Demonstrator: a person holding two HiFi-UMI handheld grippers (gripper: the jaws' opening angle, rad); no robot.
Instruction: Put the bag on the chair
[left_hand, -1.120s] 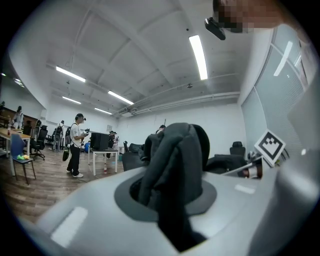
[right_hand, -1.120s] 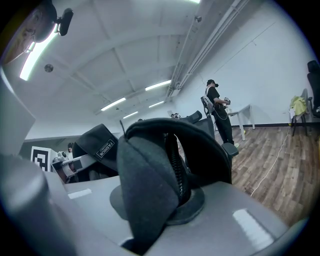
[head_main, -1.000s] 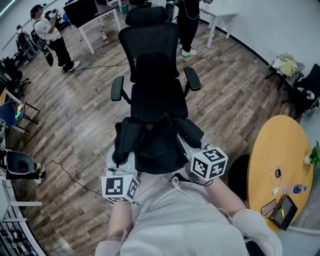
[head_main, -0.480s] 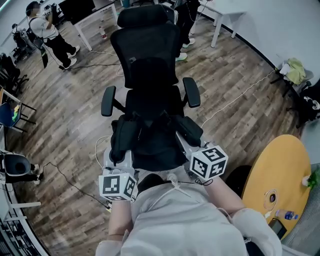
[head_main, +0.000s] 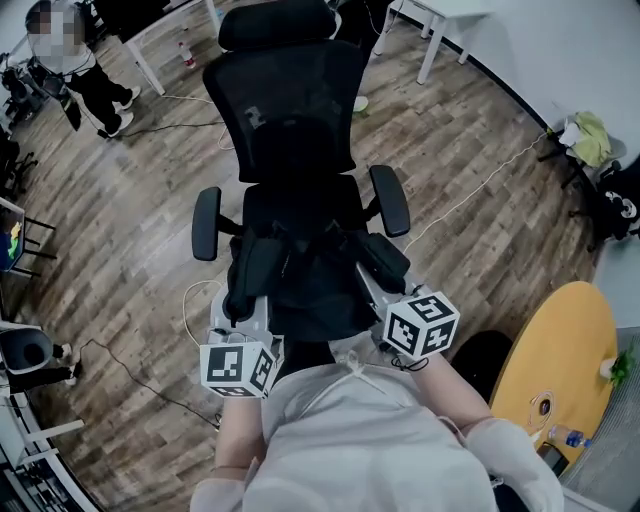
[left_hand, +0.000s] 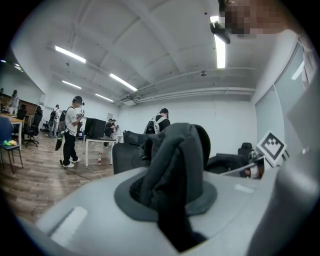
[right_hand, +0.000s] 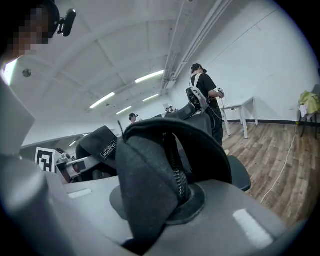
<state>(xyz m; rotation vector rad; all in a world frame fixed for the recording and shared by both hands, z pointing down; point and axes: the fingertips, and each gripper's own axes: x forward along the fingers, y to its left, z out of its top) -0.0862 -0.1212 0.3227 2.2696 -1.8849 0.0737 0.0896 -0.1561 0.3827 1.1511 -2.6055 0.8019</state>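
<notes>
Both grips are on! The left gripper (head_main: 243, 318) pinches a fold of the black bag (head_main: 310, 285), and the right gripper (head_main: 380, 305) is clamped narrow on its zipper edge. The bag hangs between them at the front of the office chair (head_main: 290, 120); contact with the seat (head_main: 300, 212) can't be judged.

The danger: released this near the front lip, the bag (soft and sagging) could slide to the floor, or a strap could snag on an armrest (head_main: 206, 222).

The count: one bag, one chair, two armrests, two grippers, one round table (head_main: 560, 360), one bystander (head_main: 85, 75).
</notes>
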